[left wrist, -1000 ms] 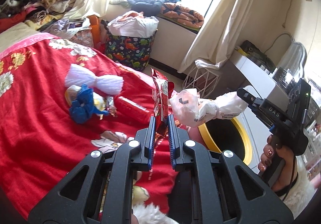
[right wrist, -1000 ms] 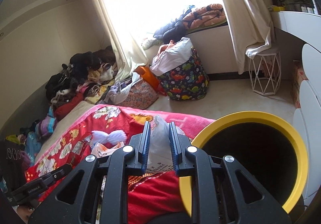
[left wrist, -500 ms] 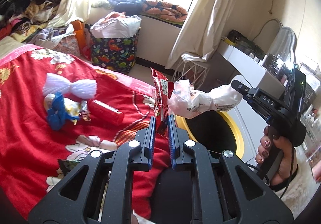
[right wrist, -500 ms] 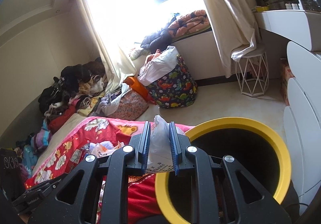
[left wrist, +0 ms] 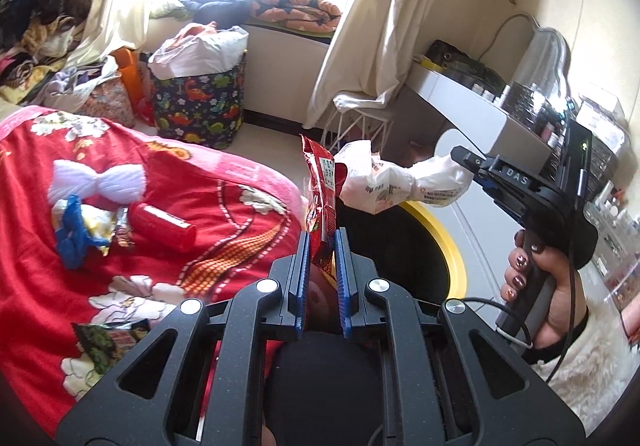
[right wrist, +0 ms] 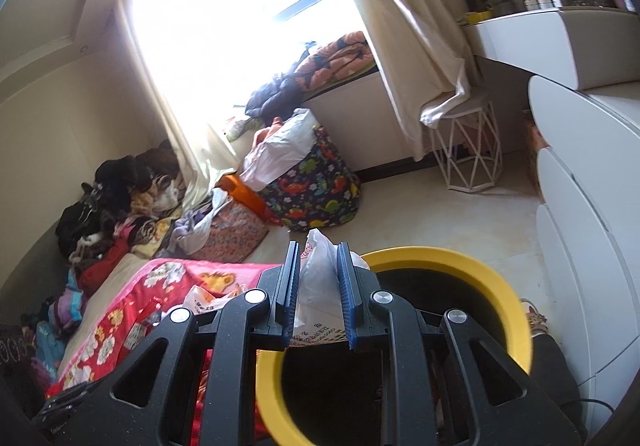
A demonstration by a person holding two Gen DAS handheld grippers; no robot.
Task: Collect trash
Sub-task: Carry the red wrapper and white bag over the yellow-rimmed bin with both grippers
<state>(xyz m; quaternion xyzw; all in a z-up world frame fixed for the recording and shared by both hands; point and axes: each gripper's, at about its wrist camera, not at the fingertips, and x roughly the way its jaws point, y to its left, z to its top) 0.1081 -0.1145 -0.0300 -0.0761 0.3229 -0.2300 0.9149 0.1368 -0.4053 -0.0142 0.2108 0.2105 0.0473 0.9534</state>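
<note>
My left gripper (left wrist: 322,234) is shut on a red snack wrapper (left wrist: 320,182) that stands upright between its blue pads, at the edge of the red bedspread (left wrist: 224,230). My right gripper (right wrist: 318,246) is shut on a crumpled white plastic bag (right wrist: 318,278) and hangs over the near rim of a black bin with a yellow rim (right wrist: 480,274). In the left wrist view the right gripper (left wrist: 460,156) holds the bag (left wrist: 400,182) out above the bin (left wrist: 448,246). More trash lies on the bed: a white bow-shaped wrapper (left wrist: 98,182), a blue scrap (left wrist: 72,234), a red packet (left wrist: 164,222) and a green packet (left wrist: 108,342).
A dinosaur-print basket (left wrist: 200,106) full of clothes stands by the window wall. A white wire stool (right wrist: 468,150) sits under the curtain. White drawers (right wrist: 580,206) stand close to the right of the bin. Clothes are piled at the far left (right wrist: 112,198).
Both grippers have swung right, away from the bed and toward the bin, each keeping its grip. The bin's rim now lies under the right gripper.
</note>
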